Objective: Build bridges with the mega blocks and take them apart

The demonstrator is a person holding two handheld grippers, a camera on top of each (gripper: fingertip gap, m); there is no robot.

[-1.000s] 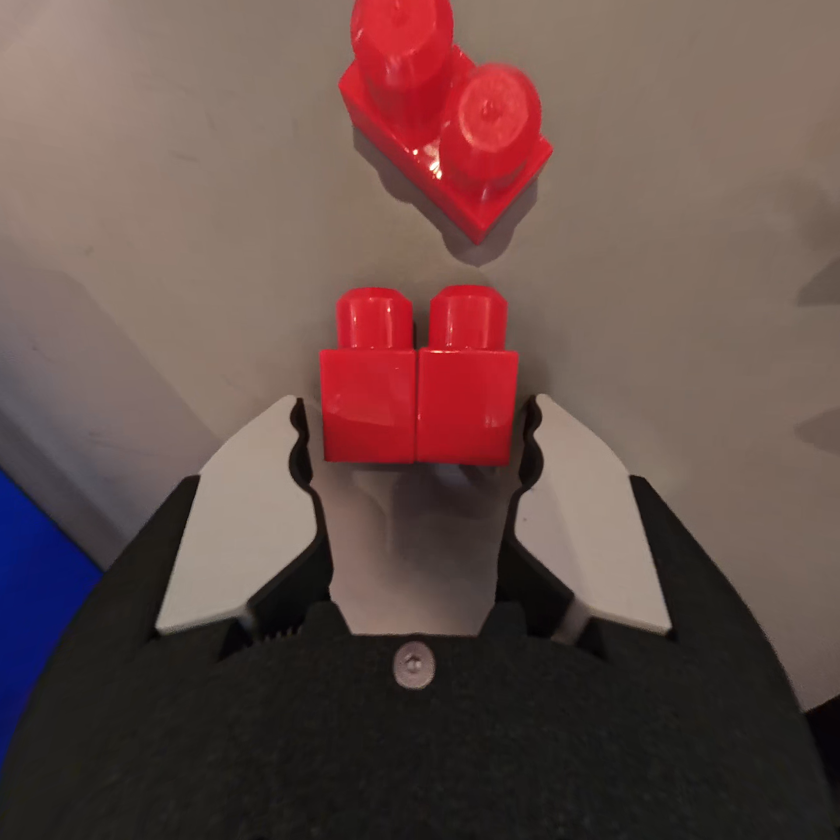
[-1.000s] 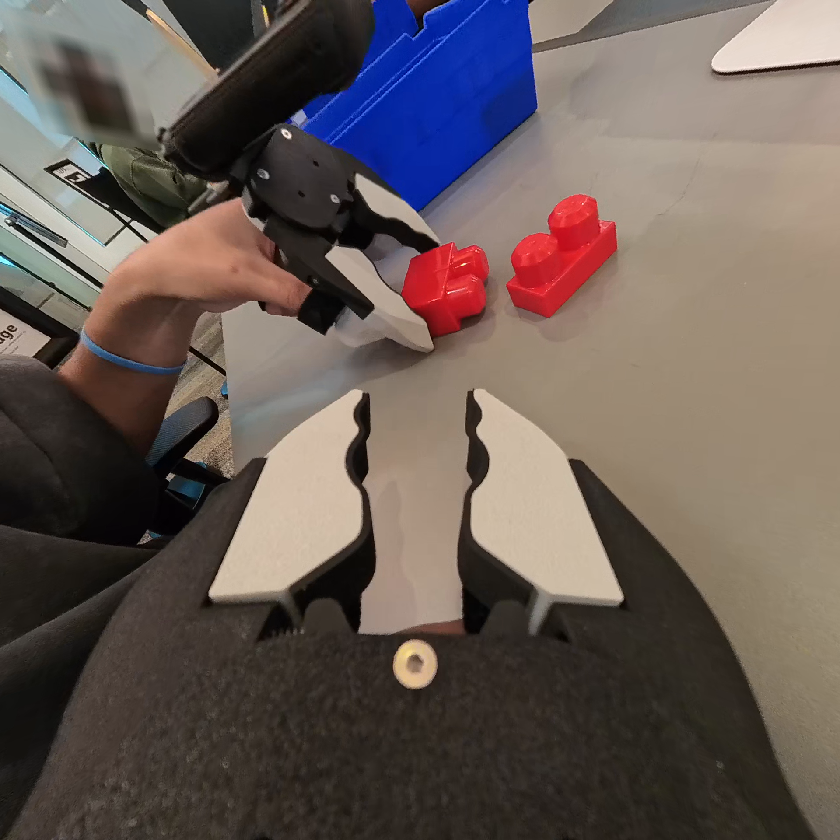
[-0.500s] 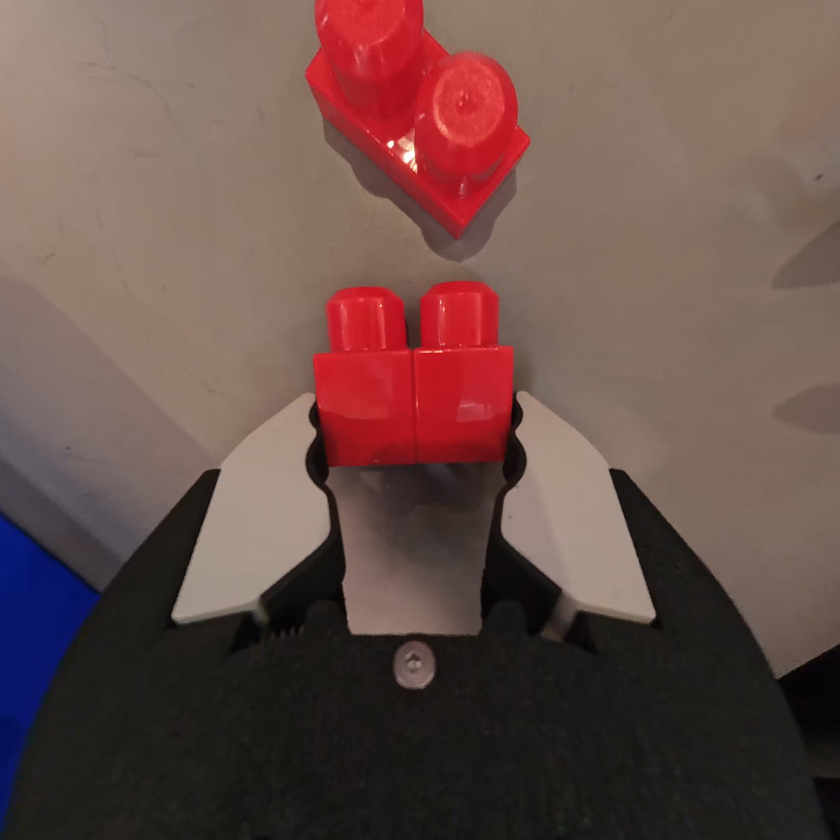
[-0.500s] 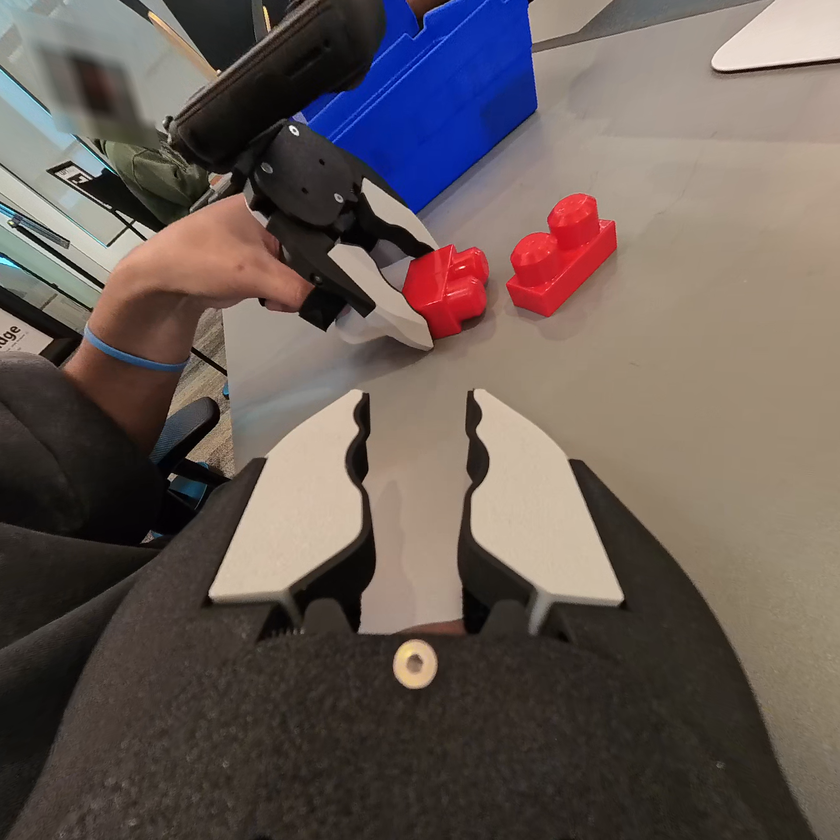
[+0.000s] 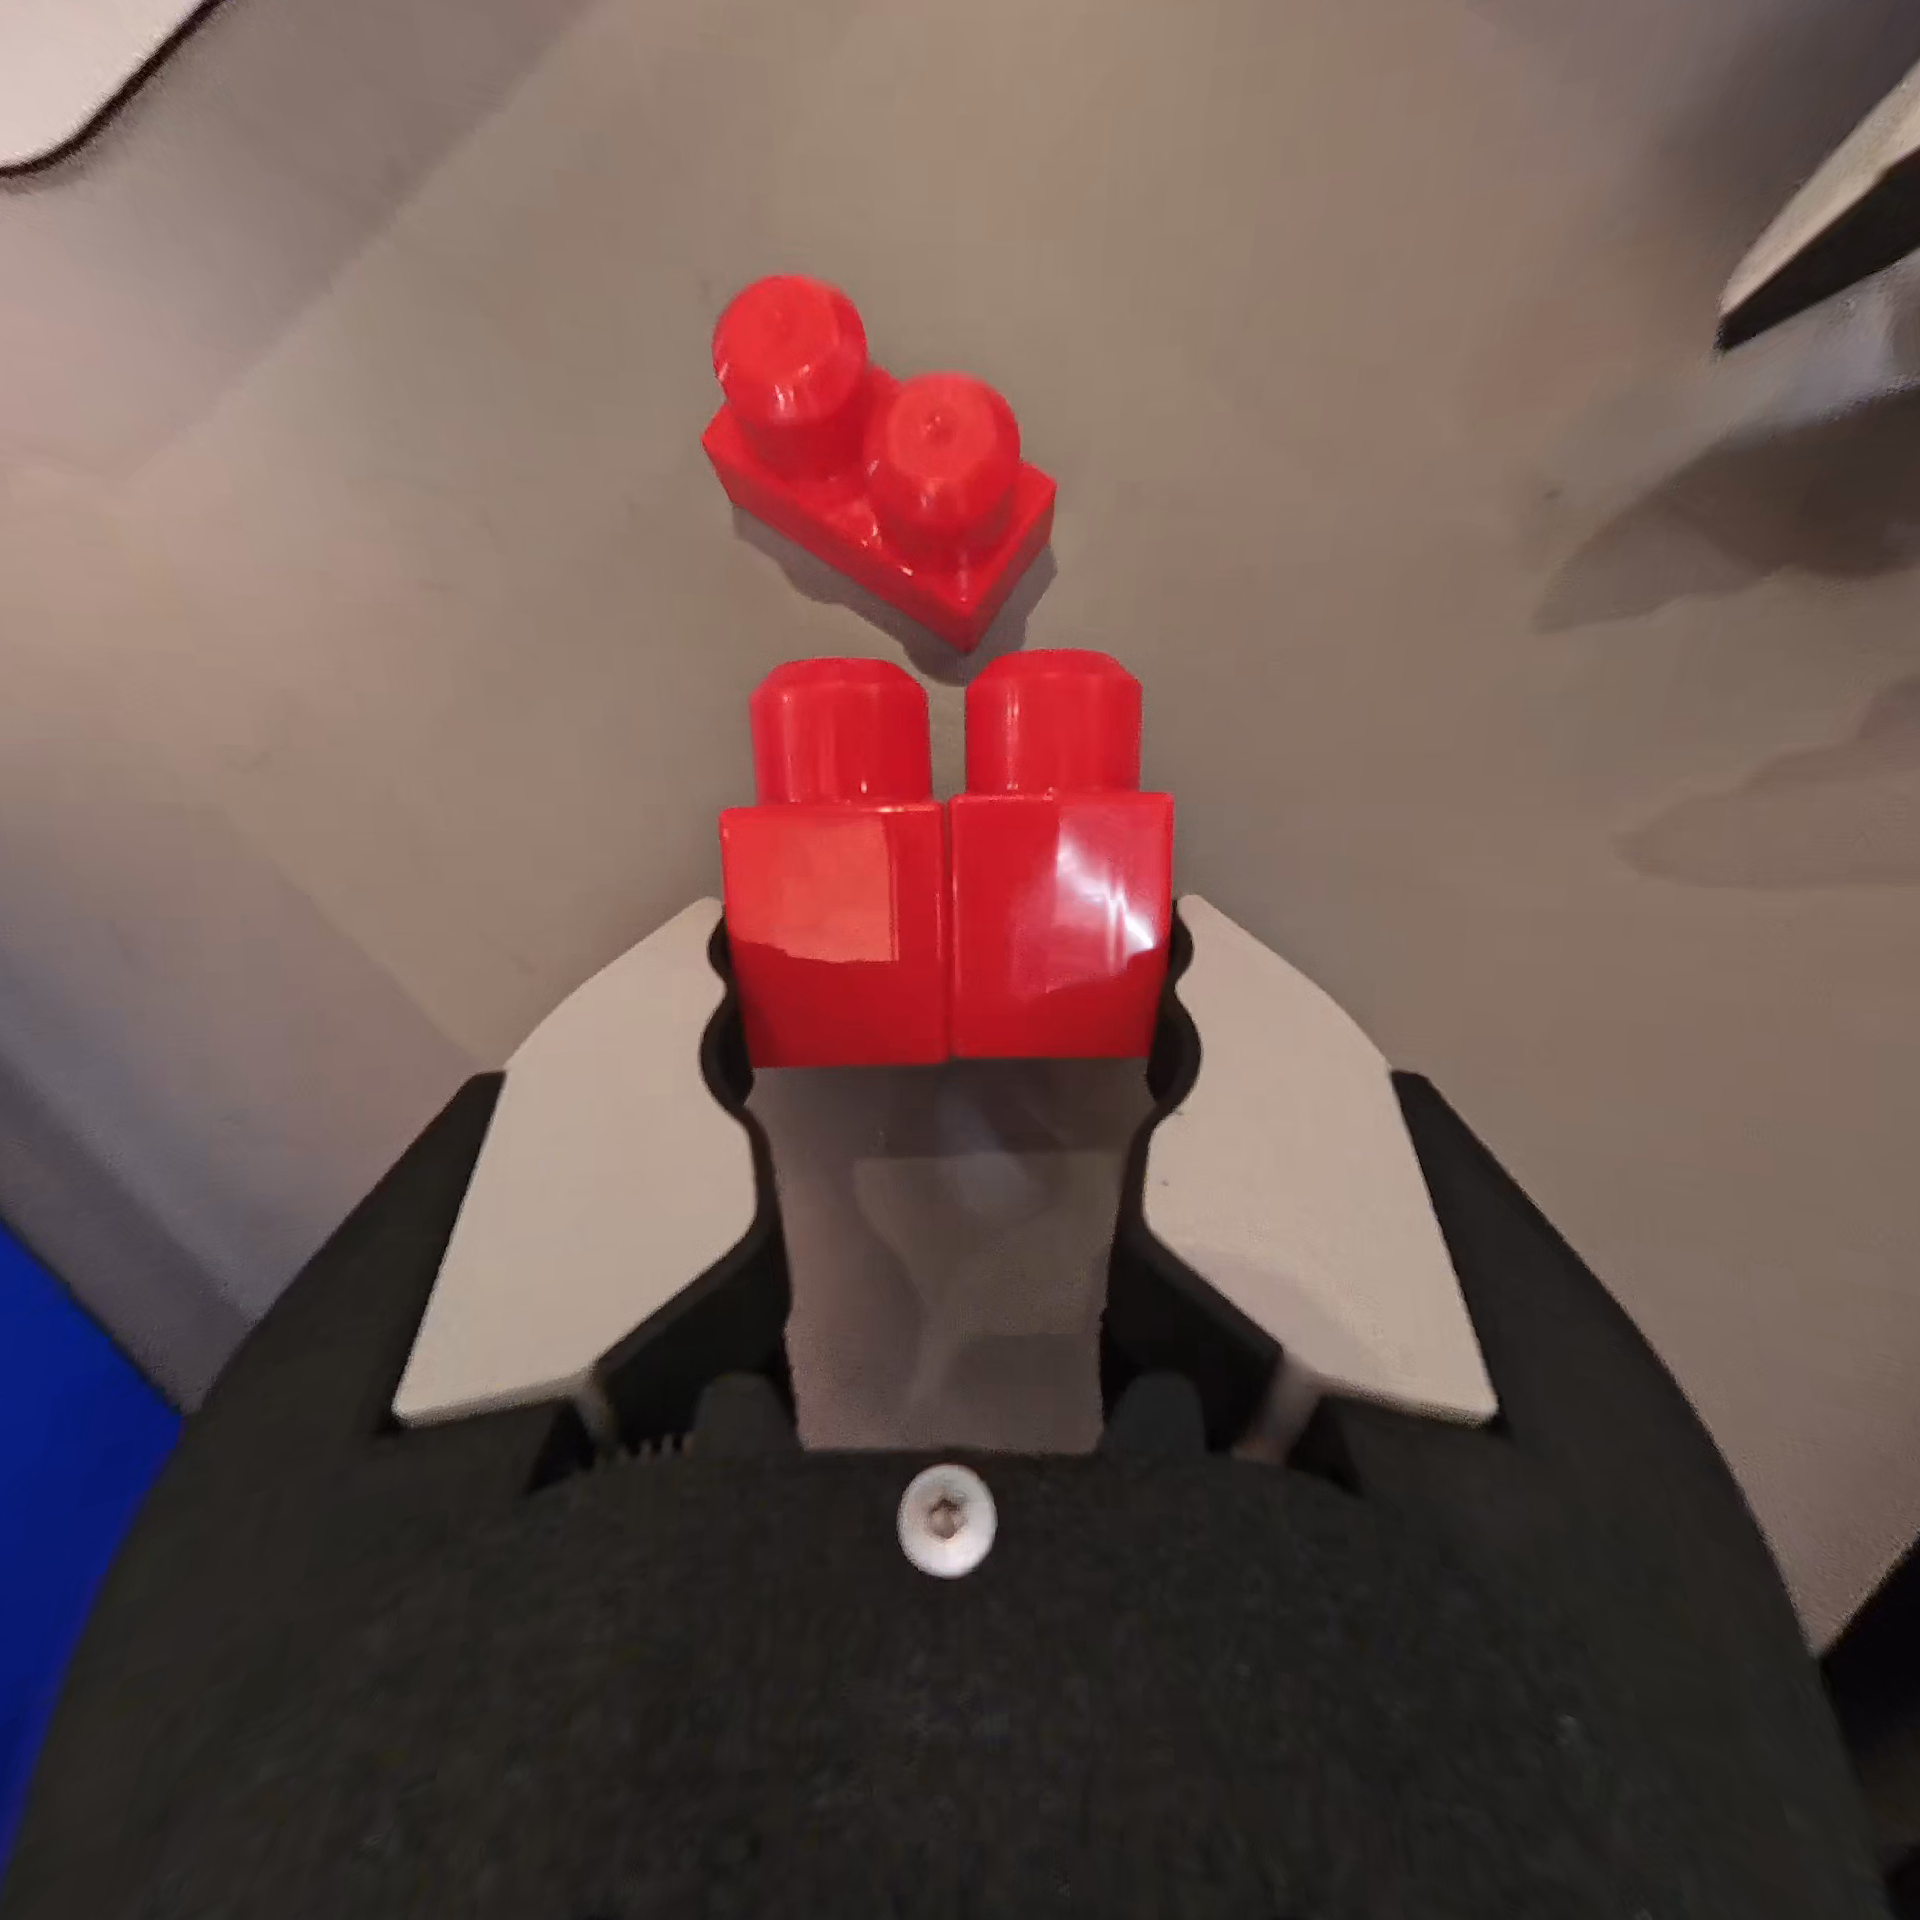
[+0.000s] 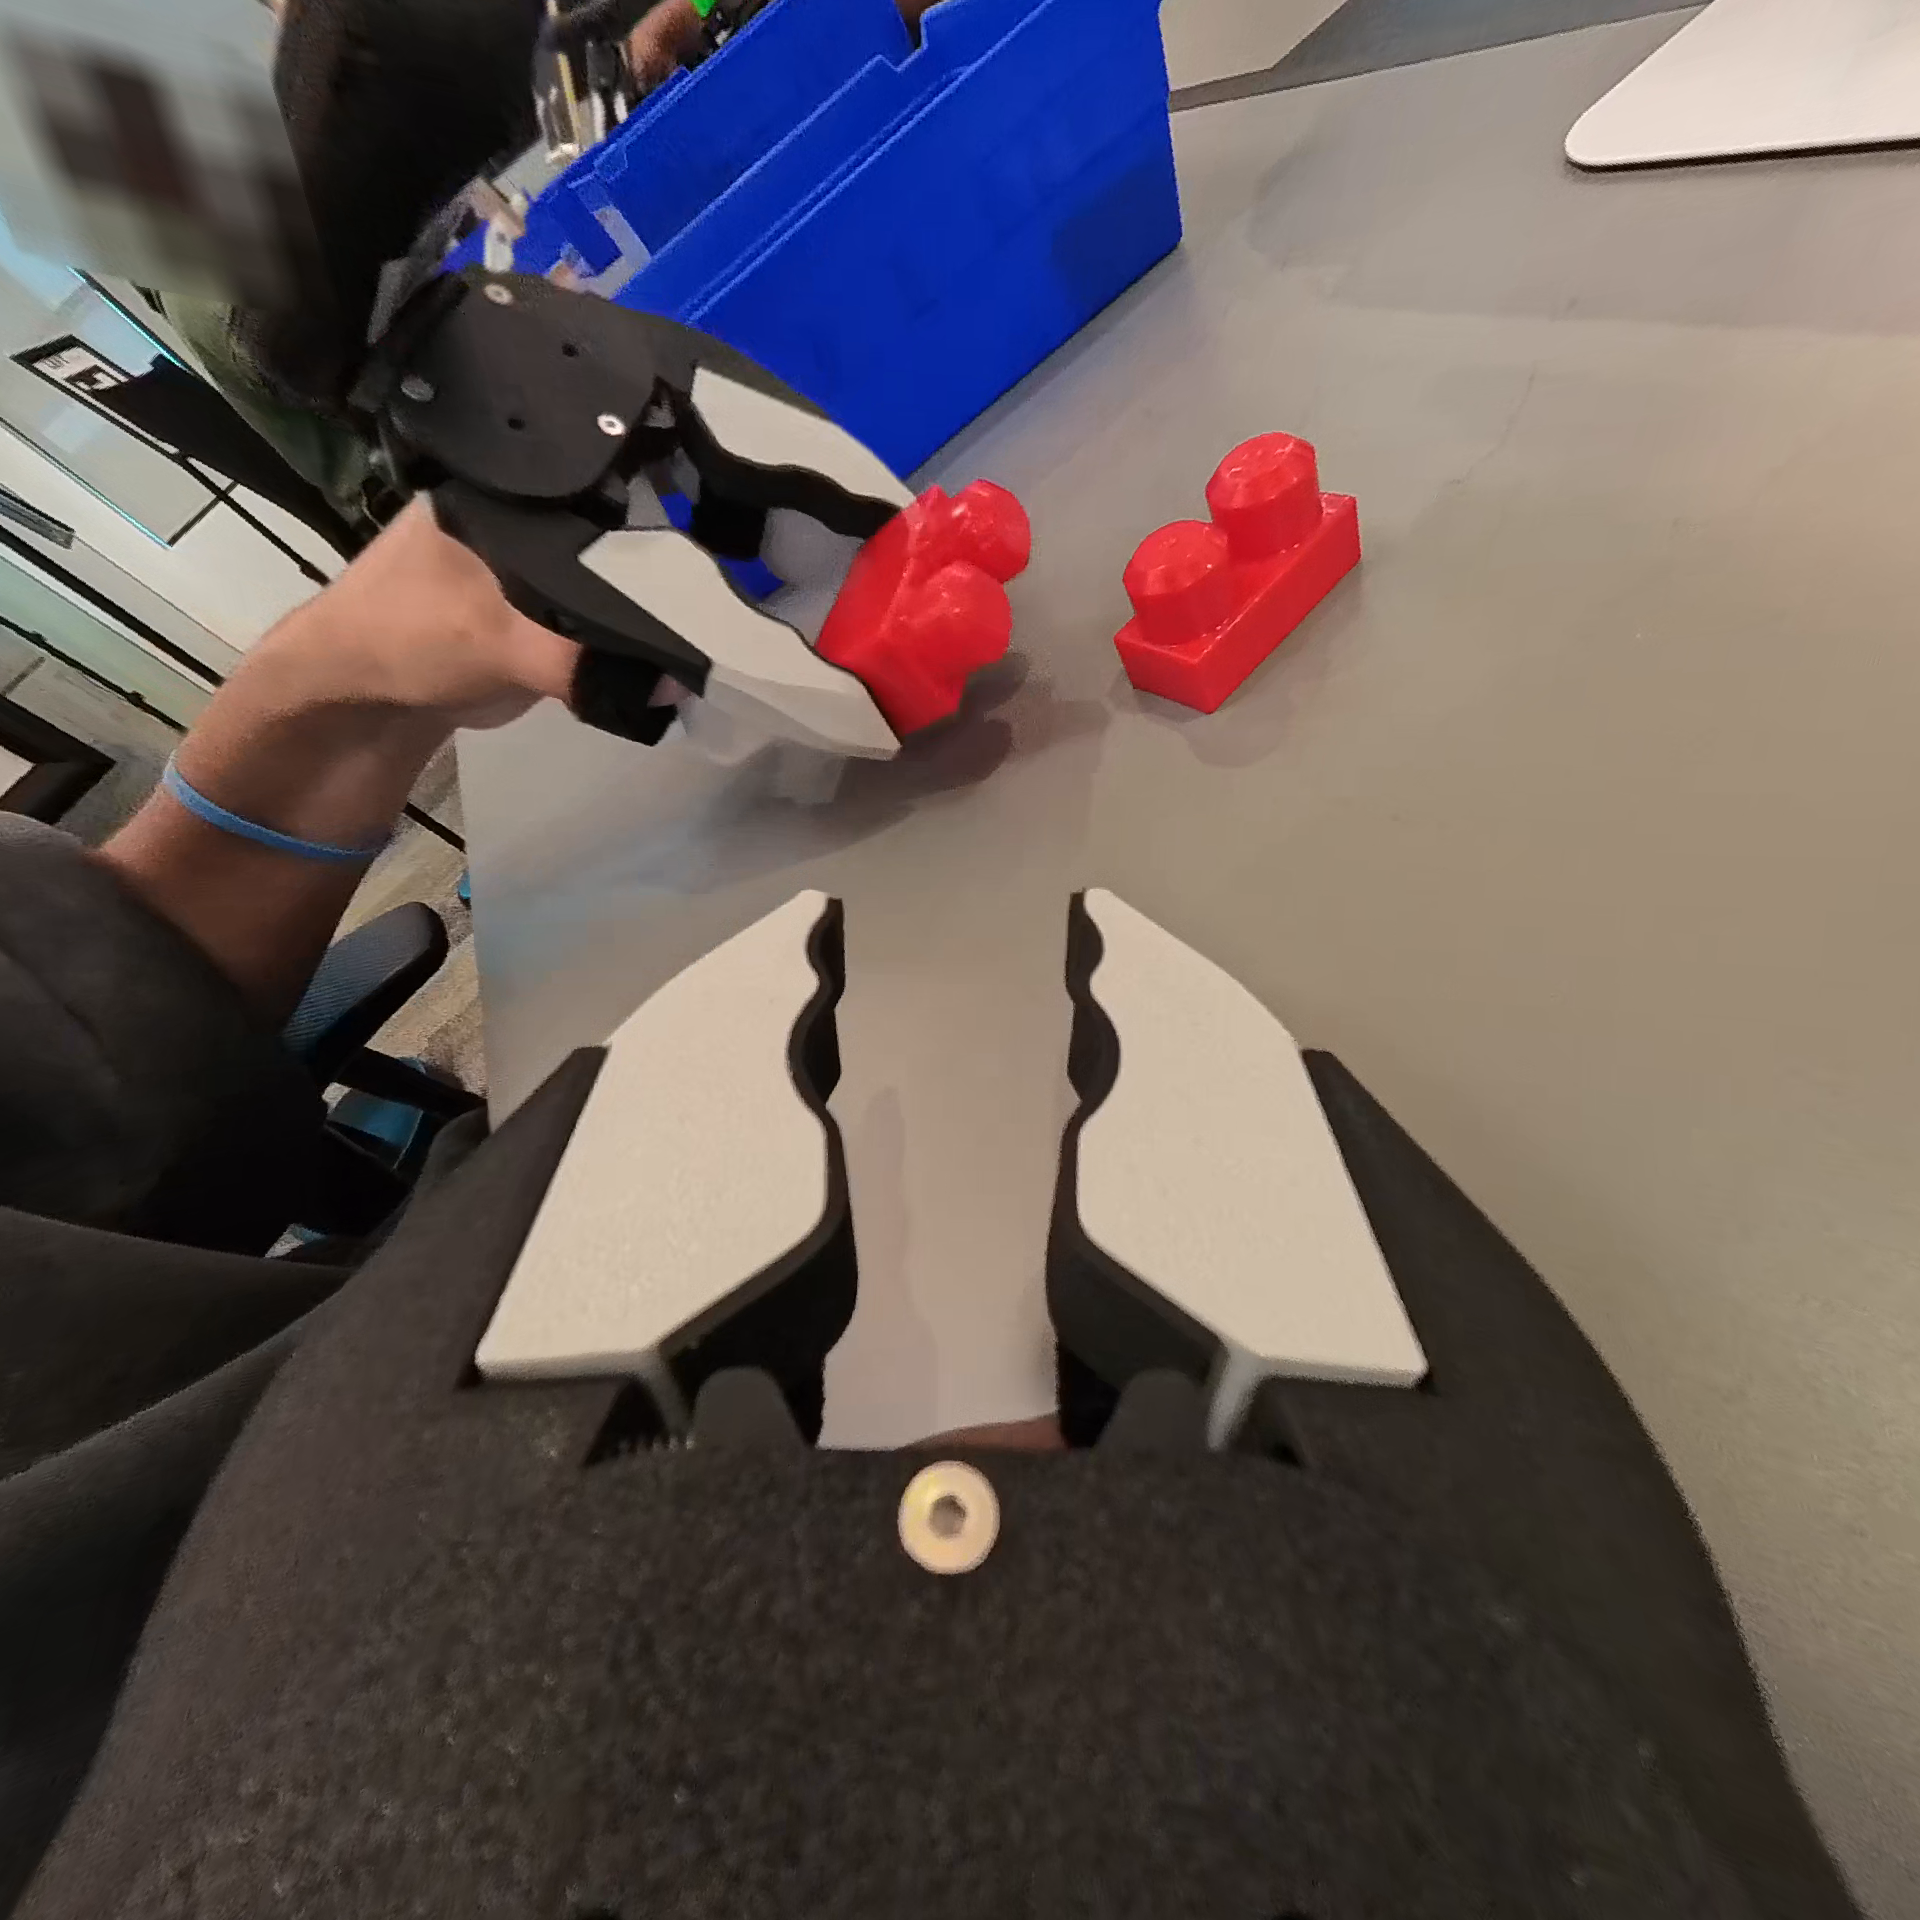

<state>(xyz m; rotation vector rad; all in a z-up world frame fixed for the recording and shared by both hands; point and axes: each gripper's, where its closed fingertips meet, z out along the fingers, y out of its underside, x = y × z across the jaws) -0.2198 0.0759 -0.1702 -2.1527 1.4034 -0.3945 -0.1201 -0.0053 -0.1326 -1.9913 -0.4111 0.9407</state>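
Note:
My left gripper [image 5: 951, 935] is shut on a pair of tall red one-stud blocks [image 5: 945, 925], pressed side by side with their studs pointing forward. In the right wrist view the left gripper [image 6: 888, 623] holds this pair [image 6: 935, 603] a little above the grey table, with a shadow beneath it. A flat red two-stud block [image 5: 883, 468] lies on the table just past the pair and also shows in the right wrist view [image 6: 1236, 582]. My right gripper [image 6: 956, 914] is open and empty, low over the table near its front edge. One of its fingers [image 5: 1849, 208] shows at the top right of the left wrist view.
Blue bins [image 6: 935, 239] stand at the back left, close behind the left gripper. A white flat object [image 6: 1766, 94] lies at the far right. The table's left edge [image 6: 468, 831] runs beside the person's hand [image 6: 416, 665], with a chair below.
My left gripper has closed on the pair of red blocks and lifted it slightly off the table. The flat block now looks farther off. The right gripper has not moved.

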